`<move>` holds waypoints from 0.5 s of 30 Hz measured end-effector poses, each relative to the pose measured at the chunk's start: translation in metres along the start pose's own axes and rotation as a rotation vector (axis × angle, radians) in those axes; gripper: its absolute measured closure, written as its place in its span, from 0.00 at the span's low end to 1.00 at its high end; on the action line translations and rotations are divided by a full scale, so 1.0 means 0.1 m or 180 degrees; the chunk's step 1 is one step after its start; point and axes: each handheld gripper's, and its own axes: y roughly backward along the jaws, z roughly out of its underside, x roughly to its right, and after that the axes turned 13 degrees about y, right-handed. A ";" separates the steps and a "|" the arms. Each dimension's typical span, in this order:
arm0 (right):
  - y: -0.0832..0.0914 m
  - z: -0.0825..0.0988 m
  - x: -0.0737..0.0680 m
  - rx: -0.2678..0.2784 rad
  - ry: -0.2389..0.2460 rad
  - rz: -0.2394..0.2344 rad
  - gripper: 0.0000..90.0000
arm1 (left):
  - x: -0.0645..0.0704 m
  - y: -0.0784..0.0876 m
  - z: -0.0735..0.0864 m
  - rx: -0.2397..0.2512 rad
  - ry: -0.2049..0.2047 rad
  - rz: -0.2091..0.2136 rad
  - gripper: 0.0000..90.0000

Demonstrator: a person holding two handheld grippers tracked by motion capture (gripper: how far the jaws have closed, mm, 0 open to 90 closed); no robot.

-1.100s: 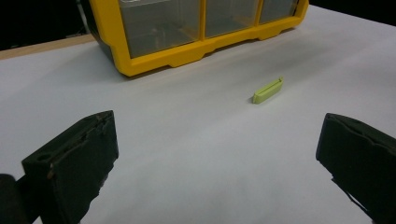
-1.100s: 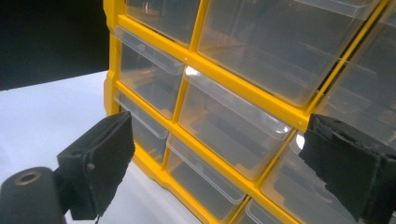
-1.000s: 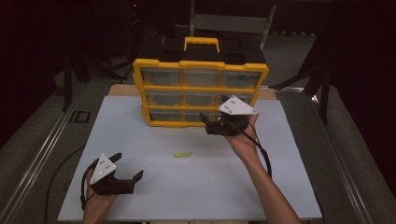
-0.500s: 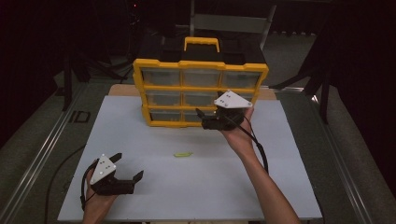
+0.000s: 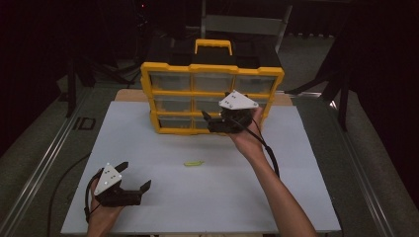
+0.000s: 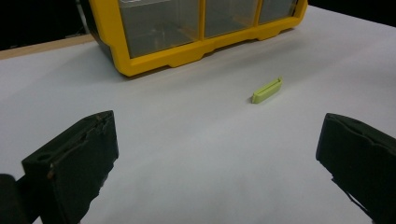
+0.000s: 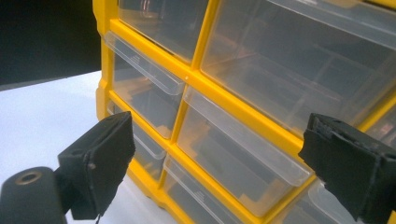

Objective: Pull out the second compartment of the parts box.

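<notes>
— Drawer cabinet [image 5: 212,96] stands at the far side of the worktop [image 5: 207,197]; the right gripper [image 5: 213,122] is up against its lower drawers, jaws spread wide, holding nothing.

— Its own camera shows clear drawer fronts [image 7: 243,149] between those jaws. The left gripper [image 5: 134,178], near the front edge, gapes wide too, and its view catches a small green clip [image 6: 267,90] lying ahead.

the white table [image 5: 197,197] is evenly lit against a near-black room, shadows soft, the high view slightly grainy, close jaws blurred in both gripper views
</notes>
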 end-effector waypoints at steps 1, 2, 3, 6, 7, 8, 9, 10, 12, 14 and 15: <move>0.00 -0.01 0.00 -0.0009 0.0016 0.0004 0.11 | 0.00 0.00 0.00 -0.0002 -0.0002 -0.0001 0.00; -0.01 -0.02 -0.01 -0.0016 0.0039 0.0022 0.12 | 0.00 0.00 0.00 -0.0001 -0.0002 0.0001 0.00; -0.02 -0.03 -0.01 -0.0023 0.0053 0.0035 0.12 | 0.00 0.00 0.00 0.0000 -0.0004 -0.0005 0.00; -0.04 -0.03 -0.01 -0.0041 0.0076 0.0048 0.12 | -0.02 0.02 0.00 0.0022 0.0018 -0.0011 0.00; -0.04 -0.03 -0.01 -0.0041 0.0076 0.0048 0.12 | -0.02 0.02 0.00 0.0022 0.0018 -0.0011 0.00; -0.06 -0.03 -0.01 -0.0064 0.0106 0.0069 0.12 | -0.02 0.02 0.00 0.0021 0.0017 -0.0019 0.00; -0.06 -0.04 -0.01 -0.0073 0.0128 0.0085 0.12 | -0.02 0.02 0.00 0.0025 0.0021 -0.0021 0.00; -0.07 -0.04 -0.01 -0.0094 0.0159 0.0108 0.12 | -0.02 0.02 0.00 0.0022 0.0018 -0.0022 0.00; -0.09 -0.05 -0.01 -0.0117 0.0199 0.0120 0.12 | -0.02 0.02 0.00 0.0020 0.0015 -0.0021 0.00; -0.11 -0.06 -0.01 -0.0153 0.0249 0.0128 0.12 | -0.02 0.01 0.00 0.0016 0.0012 -0.0020 0.00; -0.12 -0.07 -0.01 -0.0165 0.0259 0.0120 0.12 | -0.02 0.01 0.00 0.0016 0.0011 -0.0021 0.00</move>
